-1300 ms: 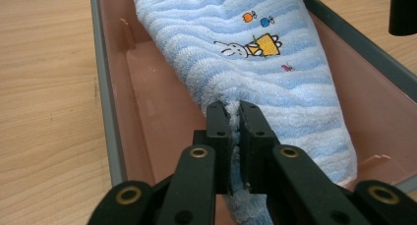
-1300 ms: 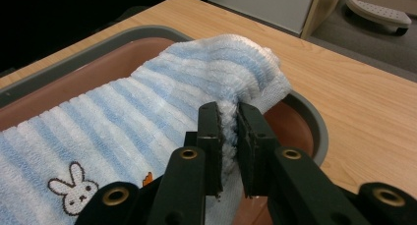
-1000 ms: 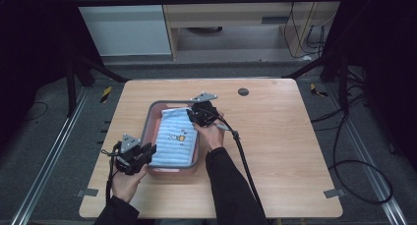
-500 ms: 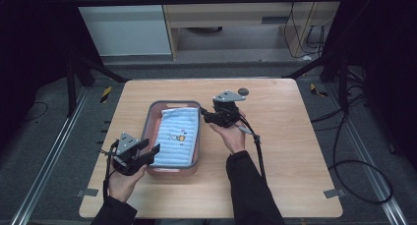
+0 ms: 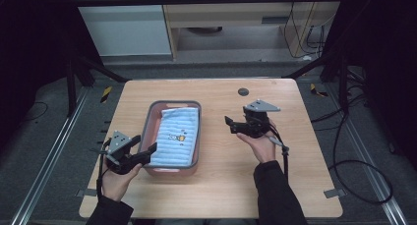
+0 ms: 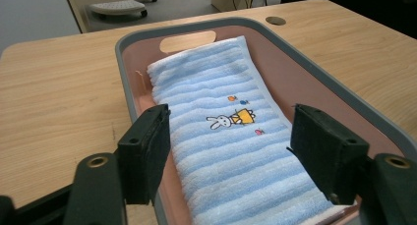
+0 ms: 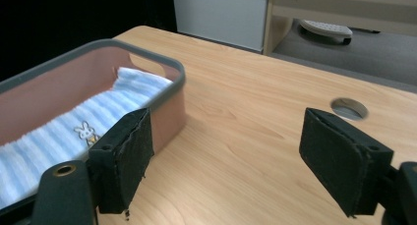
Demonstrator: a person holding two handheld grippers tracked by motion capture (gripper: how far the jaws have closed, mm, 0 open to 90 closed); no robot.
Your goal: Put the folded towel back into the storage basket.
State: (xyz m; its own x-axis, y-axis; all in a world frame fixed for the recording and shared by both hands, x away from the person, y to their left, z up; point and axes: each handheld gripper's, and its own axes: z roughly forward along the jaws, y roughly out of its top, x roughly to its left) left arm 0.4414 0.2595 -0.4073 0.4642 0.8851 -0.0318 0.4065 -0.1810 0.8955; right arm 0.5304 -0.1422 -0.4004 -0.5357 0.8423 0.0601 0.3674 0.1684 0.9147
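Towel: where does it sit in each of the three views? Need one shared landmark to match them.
High view: towel lies in the tub, left of table centre.
Left gripper view: it runs up the middle of the picture, between the open jaws, rabbit print at centre.
Right gripper view: at the left edge, inside the tub, partly behind the left jaw.
Shared landmark: the round hole in the tabletop, beyond the tub.
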